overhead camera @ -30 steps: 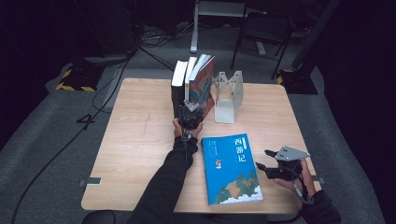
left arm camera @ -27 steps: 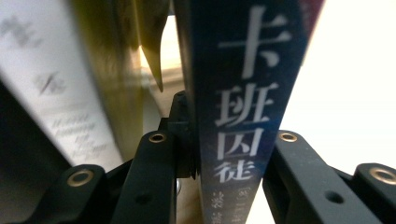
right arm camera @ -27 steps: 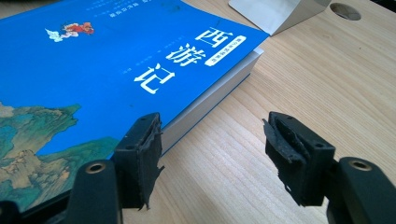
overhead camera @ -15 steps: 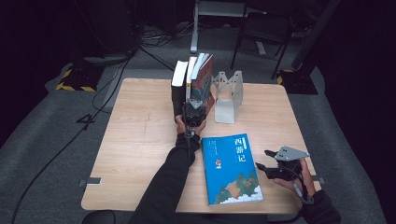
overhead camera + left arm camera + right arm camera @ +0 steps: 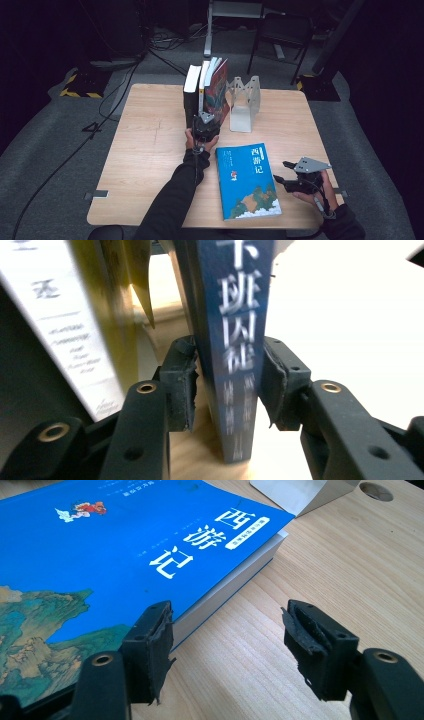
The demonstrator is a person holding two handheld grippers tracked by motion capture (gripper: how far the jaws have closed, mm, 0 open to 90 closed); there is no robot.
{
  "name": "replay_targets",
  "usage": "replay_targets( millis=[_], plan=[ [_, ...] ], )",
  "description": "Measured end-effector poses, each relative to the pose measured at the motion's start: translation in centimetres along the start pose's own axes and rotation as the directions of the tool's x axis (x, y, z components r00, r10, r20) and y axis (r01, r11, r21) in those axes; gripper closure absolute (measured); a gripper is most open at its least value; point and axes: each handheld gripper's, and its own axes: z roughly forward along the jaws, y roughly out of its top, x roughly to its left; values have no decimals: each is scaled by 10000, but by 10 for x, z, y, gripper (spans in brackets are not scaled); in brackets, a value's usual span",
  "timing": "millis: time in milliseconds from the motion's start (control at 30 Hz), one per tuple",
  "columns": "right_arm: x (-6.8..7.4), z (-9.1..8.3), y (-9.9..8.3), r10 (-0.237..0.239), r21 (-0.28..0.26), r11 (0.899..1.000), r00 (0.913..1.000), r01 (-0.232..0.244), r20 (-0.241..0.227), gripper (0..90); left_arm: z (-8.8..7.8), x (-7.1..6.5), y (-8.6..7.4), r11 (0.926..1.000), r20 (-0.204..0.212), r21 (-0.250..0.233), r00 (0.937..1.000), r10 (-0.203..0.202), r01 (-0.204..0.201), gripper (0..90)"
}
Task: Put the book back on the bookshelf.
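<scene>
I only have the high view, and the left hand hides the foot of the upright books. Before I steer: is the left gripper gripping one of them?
Observer: A dark blue spine stands between the pads of the left gripper. Its jaws have just been opening, and a sliver of gap shows at one pad.
Operator: Anything in the right gripper?
Observer: No. The right gripper is open, with bare table between its pads. One pad sits just beside the edge of the blue book.
Operator: What neighbours that spine?
Observer: A white-spined book stands beside it, apart from it.
</scene>
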Motion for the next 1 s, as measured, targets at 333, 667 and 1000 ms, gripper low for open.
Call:
replay_targets(
  millis=[333,667,1000],
  plan=[
    [1,2,0,20,74,10000,10000,-20,-1,360,-13,3,-6,9996,327,-149,9992,248,-243,683],
    [1,2,0,31,77,10000,10000,-31,-17,360,1,-6,0,9997,139,-213,9999,83,-80,685],
    [1,2,0,-25,77,10000,10000,25,-10,360,5,-11,4,9993,-83,-55,9993,362,-362,662]
  ],
)
